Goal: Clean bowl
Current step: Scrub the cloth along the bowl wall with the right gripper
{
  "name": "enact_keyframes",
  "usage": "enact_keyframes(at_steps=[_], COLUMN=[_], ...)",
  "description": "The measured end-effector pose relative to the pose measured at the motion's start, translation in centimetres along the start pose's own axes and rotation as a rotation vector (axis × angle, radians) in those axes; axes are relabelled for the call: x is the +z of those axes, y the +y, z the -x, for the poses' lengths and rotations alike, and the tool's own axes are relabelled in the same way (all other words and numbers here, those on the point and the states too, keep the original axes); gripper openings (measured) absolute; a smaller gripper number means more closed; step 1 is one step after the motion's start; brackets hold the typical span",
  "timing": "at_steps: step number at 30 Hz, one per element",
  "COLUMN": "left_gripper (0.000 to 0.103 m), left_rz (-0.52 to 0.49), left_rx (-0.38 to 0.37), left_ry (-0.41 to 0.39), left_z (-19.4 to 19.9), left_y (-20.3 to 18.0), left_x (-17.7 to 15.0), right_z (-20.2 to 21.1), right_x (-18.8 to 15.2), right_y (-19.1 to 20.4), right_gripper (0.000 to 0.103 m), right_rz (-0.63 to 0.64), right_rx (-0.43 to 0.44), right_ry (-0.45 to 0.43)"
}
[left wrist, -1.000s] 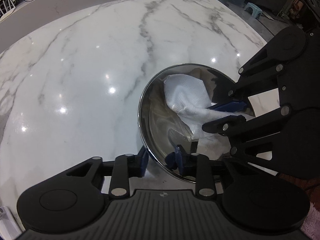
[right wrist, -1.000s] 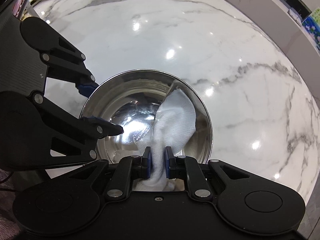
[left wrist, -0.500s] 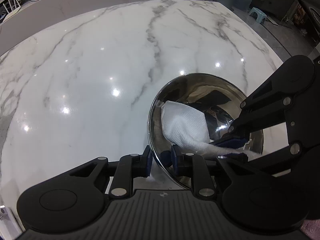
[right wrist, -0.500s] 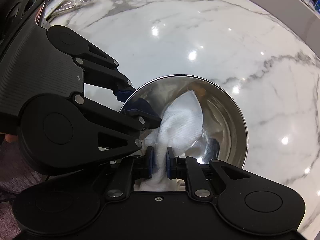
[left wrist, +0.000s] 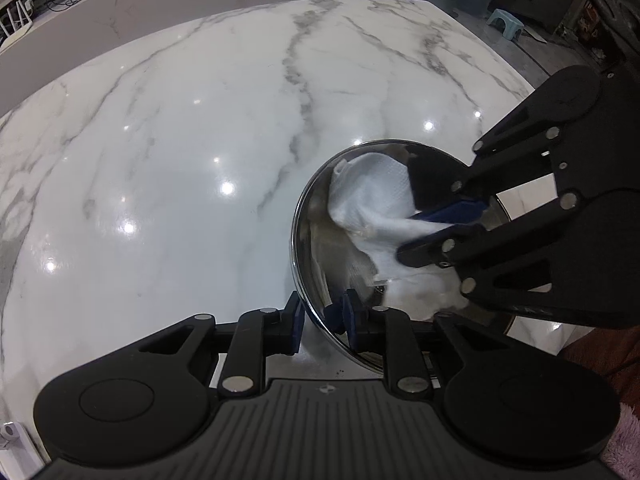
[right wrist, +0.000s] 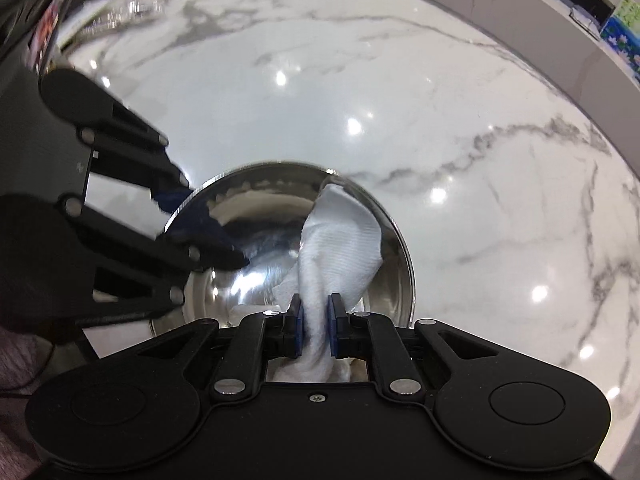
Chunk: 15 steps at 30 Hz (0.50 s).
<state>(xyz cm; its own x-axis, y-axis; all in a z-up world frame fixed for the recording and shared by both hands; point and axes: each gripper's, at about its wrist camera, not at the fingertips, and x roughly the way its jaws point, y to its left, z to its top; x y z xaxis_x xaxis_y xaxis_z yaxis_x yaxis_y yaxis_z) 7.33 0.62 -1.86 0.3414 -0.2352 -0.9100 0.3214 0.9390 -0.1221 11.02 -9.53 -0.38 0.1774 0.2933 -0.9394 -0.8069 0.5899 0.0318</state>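
Observation:
A shiny steel bowl (left wrist: 320,264) (right wrist: 264,204) rests on the white marble table (left wrist: 180,160). My left gripper (left wrist: 322,318) is shut on the bowl's near rim, one blue pad outside and one inside. In the right wrist view it (right wrist: 208,228) reaches in from the left and straddles the rim. My right gripper (right wrist: 316,328) is shut on a white paper towel (right wrist: 340,248). The towel's free end lies against the bowl's inner wall and reaches the far rim. In the left wrist view the right gripper (left wrist: 416,236) comes in from the right, with the towel (left wrist: 372,196) spread over the bowl's far-left wall.
Marble stretches wide to the left and beyond the bowl. Clear wrapping and a wooden stick (right wrist: 132,4) lie at the table's far corner, blurred. The table edge runs close on the right, with a blue stool (left wrist: 506,24) on the floor beyond. Pink fuzzy fabric (left wrist: 624,440) shows at the lower right.
The right gripper has swept the towel around inside the bowl, from the near-left wall up to the far rim. The left gripper has kept its hold on the rim.

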Motion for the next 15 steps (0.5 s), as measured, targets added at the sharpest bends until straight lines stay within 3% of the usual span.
enact_keyframes(at_steps=[9,15], left_gripper=[0.019,0.019], left_rz=[0.009,0.011], left_rx=[-0.007,-0.01], left_ry=[0.002,0.004], left_z=[0.0,0.0], left_y=[0.1,0.1], left_x=[0.0,0.0], right_z=[-0.2,0.0], right_x=[0.0,-0.1], right_y=[0.0,1.3], right_gripper=[0.012,0.012], right_rz=[0.008,0.098], right_rx=[0.083,0.046], right_ry=[-0.012,0.051])
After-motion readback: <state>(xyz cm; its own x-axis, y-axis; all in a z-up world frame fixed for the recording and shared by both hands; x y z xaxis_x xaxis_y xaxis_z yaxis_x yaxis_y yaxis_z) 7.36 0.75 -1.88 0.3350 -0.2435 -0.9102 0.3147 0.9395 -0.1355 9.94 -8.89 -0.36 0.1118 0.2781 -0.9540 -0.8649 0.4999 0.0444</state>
